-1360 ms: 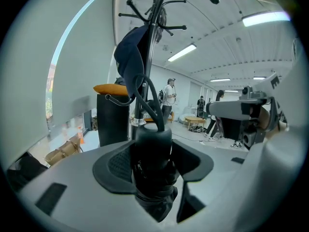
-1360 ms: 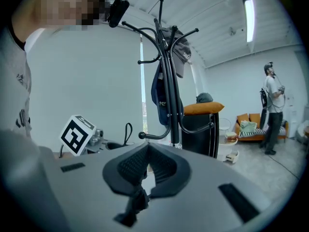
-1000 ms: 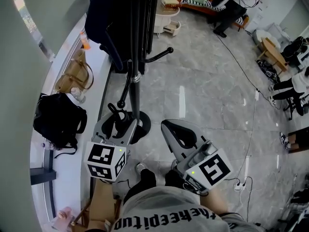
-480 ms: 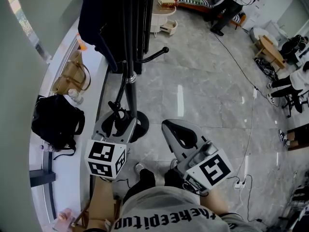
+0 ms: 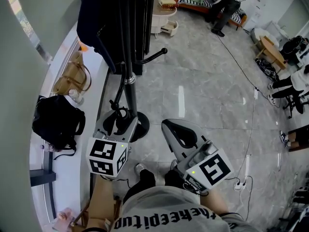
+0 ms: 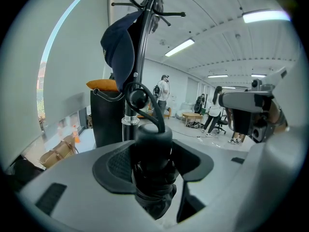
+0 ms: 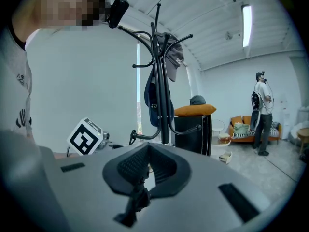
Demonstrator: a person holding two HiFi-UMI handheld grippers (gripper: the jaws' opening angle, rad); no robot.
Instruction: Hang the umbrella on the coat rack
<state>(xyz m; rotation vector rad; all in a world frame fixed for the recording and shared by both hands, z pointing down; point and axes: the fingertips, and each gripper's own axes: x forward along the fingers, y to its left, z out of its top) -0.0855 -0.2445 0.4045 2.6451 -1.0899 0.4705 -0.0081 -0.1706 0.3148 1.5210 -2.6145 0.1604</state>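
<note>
The black coat rack (image 5: 129,79) stands on a round base in front of me, with a dark cap (image 6: 119,52) hanging near its top. My left gripper (image 5: 117,120) is shut on the folded black umbrella (image 6: 152,178), held right beside the pole. The umbrella's cord (image 6: 155,111) runs up to the knob of a low hook (image 6: 138,98); whether it loops over the knob I cannot tell. My right gripper (image 5: 175,132) hovers to the right of the rack base, shut with nothing between its pads. The rack (image 7: 160,76) also shows in the right gripper view.
A white ledge (image 5: 96,71) along the left wall carries a black bag (image 5: 58,121) and a tan bag (image 5: 72,76). A black cabinet (image 5: 147,13) stands behind the rack. A cable (image 5: 241,66) crosses the grey floor. People and chairs (image 5: 289,88) are at the right.
Nothing but a slight shift of the head view; the left gripper stays shut on the umbrella by the low hook and the right gripper holds still.
</note>
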